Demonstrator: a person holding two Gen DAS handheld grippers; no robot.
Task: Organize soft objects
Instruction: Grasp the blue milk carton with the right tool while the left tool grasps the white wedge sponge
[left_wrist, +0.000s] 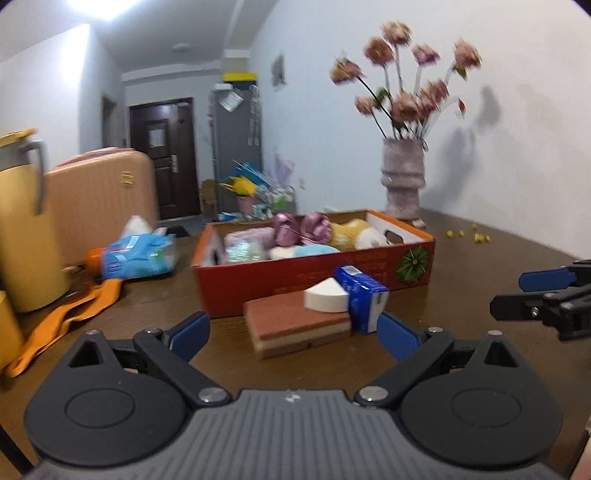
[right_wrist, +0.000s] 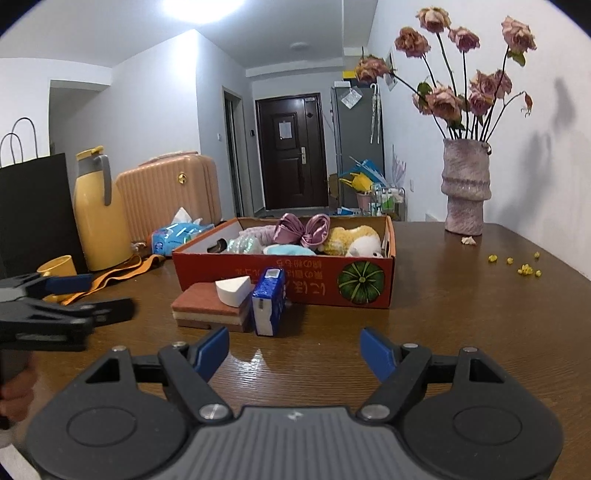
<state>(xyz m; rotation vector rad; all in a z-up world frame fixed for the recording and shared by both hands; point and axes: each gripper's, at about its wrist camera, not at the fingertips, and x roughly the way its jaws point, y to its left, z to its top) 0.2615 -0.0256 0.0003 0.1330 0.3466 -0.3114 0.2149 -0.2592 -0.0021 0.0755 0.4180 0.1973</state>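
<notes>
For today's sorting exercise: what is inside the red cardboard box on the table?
The red cardboard box holds a yellow-and-white plush toy, a shiny purple bow, a pale blue soft item and a pinkish fluffy piece. Whatever lies beneath them is covered.

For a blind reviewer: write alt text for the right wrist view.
The open right gripper hovers over a brown wooden table, facing a layered sponge, white wedge sponge and blue tissue pack before a red cardboard box of soft toys.
</notes>
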